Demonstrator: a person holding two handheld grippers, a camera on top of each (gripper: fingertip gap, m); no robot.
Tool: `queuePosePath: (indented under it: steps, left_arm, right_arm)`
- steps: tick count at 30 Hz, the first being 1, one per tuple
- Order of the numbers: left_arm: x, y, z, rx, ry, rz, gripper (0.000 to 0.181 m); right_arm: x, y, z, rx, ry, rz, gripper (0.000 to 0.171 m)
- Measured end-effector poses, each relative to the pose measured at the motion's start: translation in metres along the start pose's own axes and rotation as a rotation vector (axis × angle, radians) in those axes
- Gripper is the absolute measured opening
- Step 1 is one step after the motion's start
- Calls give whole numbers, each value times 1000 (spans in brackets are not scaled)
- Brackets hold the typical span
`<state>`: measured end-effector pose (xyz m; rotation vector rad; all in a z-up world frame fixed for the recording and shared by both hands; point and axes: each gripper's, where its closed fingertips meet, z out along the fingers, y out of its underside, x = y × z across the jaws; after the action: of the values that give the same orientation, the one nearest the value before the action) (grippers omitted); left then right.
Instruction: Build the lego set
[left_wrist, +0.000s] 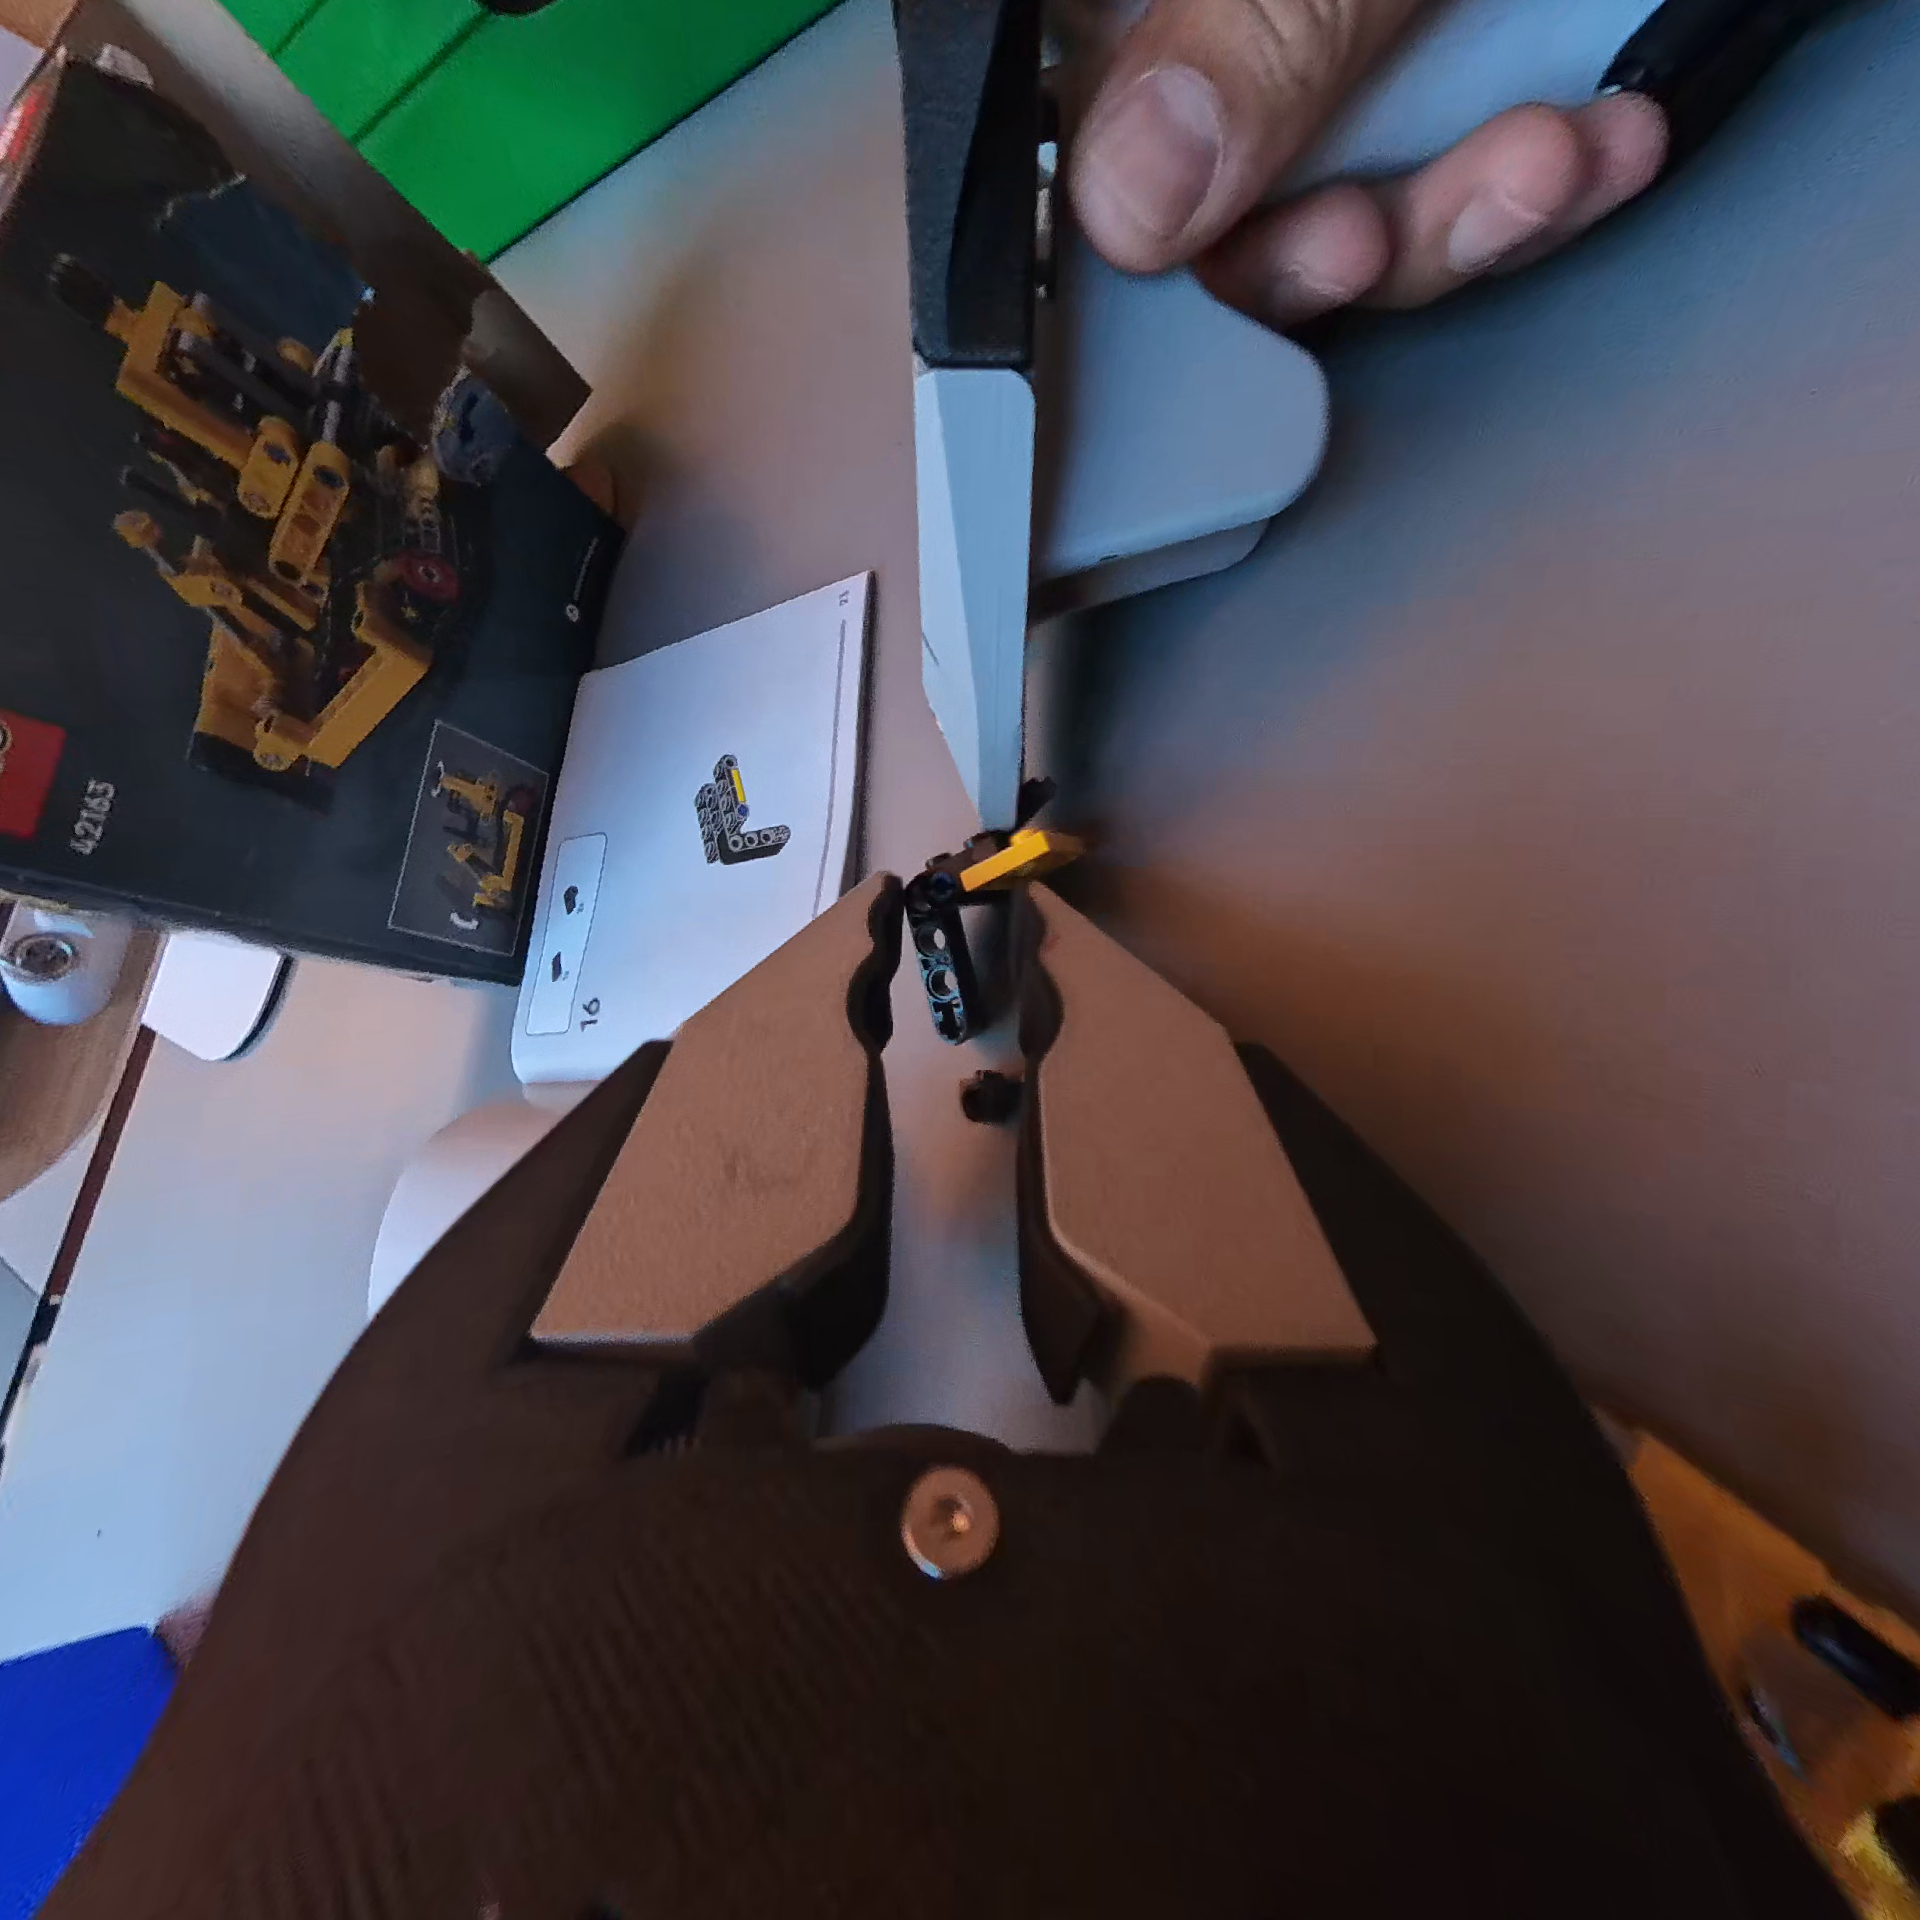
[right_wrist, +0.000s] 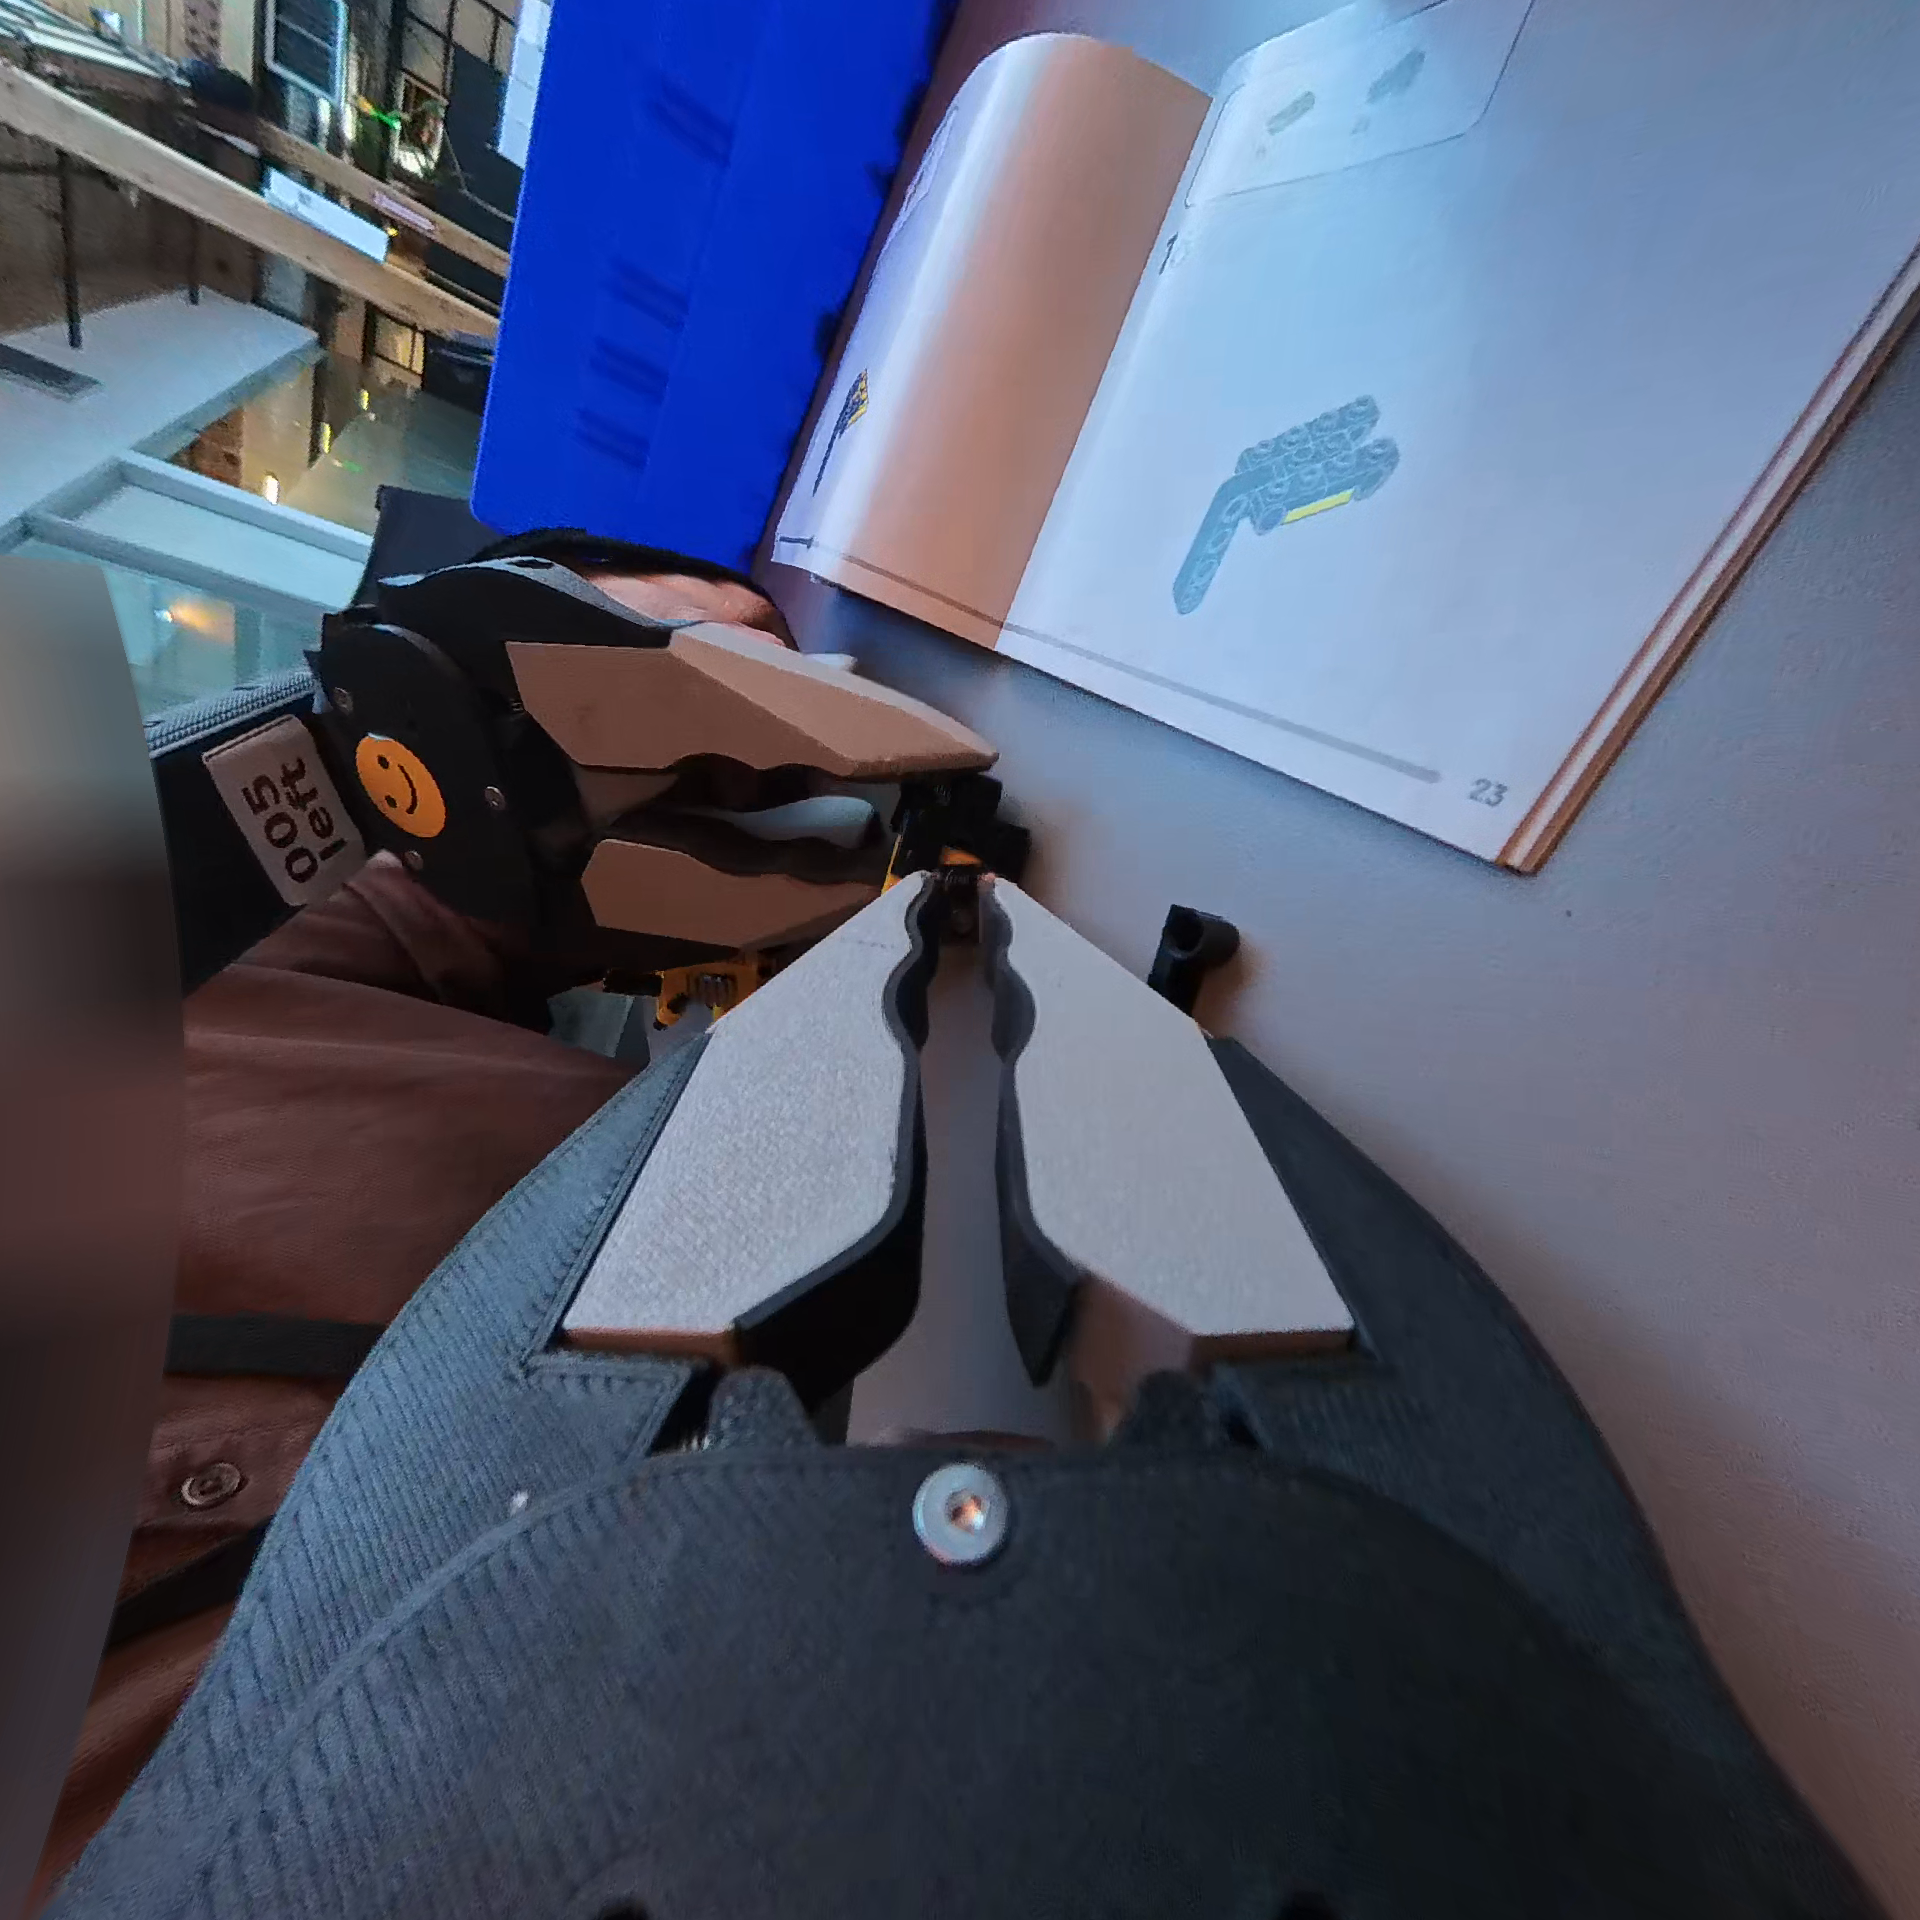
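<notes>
My left gripper (left_wrist: 956, 902) is shut on a small black beam assembly (left_wrist: 940, 966) with round holes, held upright just above the grey table (left_wrist: 1455, 935). A yellow plate (left_wrist: 1023, 852) sits at the assembly's top. My right gripper (right_wrist: 957, 883) comes in from the far side, its tips nearly closed on a small piece at the top of the assembly (right_wrist: 951, 821); which piece is hidden. In the left wrist view the right gripper (left_wrist: 1023, 816) shows edge-on. In the right wrist view the left gripper (right_wrist: 951, 826) lies sideways around the assembly.
The open instruction booklet (left_wrist: 717, 790) (right_wrist: 1351, 468) and the set's box (left_wrist: 260, 571) lie beside the work spot. A loose black connector (left_wrist: 987, 1096) (right_wrist: 1190, 951) lies on the table. A blue bin (right_wrist: 675, 260), a green bin (left_wrist: 520, 114) and a person's hand (left_wrist: 1299, 177) are near. The tips of both grippers are at nearly the same place. It is some 4 centimeters from my left tips to the loose black connector (left_wrist: 987, 1096).
</notes>
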<state>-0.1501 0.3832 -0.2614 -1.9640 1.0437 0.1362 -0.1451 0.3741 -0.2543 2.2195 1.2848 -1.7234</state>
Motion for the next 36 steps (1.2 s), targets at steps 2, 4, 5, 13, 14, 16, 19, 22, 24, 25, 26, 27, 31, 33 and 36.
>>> queuePosePath:
  steps: [2, 4, 5, 13, 14, 16, 19, 22, 24, 25, 26, 27, 31, 33, 36]
  left_arm:
    - [-3, 1, 1, -16, -29, -23, 17]
    - [-5, 0, 1, -16, -49, -29, 17]
    - [-4, -2, 1, -8, -52, -22, 17]
    - [-14, -8, -3, 48, -101, -35, 13]
    - [-14, -8, -3, 44, -102, -35, 13]
    - [-14, -7, -2, 38, -106, -33, 13]
    - [-14, -7, -2, 33, -110, -31, 13]
    - [-14, -5, -1, 20, -104, -45, 13]
    - [-14, -4, -1, 13, -100, -57, 12]
    - [-15, -4, 0, 8, -102, -64, 12]
    - [-17, -3, 0, 4, -109, -72, 13]
    - [-18, -2, 0, -2, -113, -81, 13]
    - [-19, 1, 3, -33, -120, -89, 13]
    - [-19, 0, 3, -26, -119, -89, 12]
    - [-18, -1, 3, -19, -117, -92, 12]
  right_arm:
    - [1, -1, 0, 6, -3, 10, 4]
    - [0, -4, -2, 21, -13, 22, 4]
    - [0, -5, -2, 30, -21, 30, 4]
    - [-4, -17, -7, 107, -66, 53, 4]
    - [-4, -17, -6, 109, -60, 52, 4]
    - [-3, -17, -6, 110, -53, 52, 4]
    - [-3, -17, -6, 112, -62, 67, 4]
    - [-2, -17, -5, 109, -53, 67, 4]
    - [-1, -17, -5, 108, -46, 61, 4]
    - [-1, -17, -5, 109, -45, 59, 4]
    - [-1, -16, -5, 106, -45, 58, 4]
    - [-1, -16, -5, 105, -42, 57, 4]
    - [1, -17, -4, 113, -14, 43, 4]
    - [3, -18, -4, 120, -2, 46, 4]
    - [3, -19, -5, 127, 5, 45, 4]
